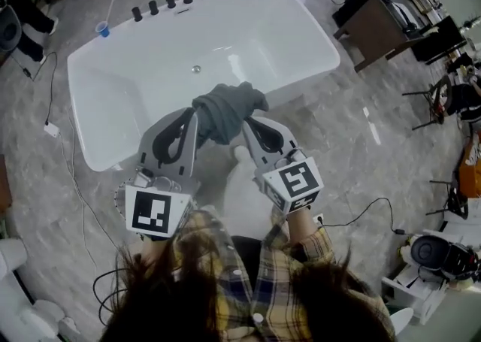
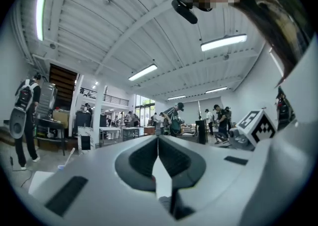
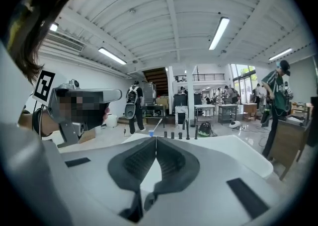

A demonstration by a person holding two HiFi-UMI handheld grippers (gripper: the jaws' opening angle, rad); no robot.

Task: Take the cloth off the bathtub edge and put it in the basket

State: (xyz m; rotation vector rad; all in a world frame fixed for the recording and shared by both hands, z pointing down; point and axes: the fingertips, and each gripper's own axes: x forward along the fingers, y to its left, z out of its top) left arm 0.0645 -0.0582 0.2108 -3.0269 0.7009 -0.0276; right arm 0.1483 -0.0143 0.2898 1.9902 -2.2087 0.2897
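Both tongs are closed. The left gripper and the right gripper each have their jaws pressed together, and one dark grey cloth is bunched at their two tips, pinched from either side. It hangs over the middle of the near edge of the single white bathtub. Five dark fittings stand along the tub's far edge. One blue cup sits by the far left corner.

Dark grey cloth: bunched, crumpled, up in air over near rim of white bathtub.
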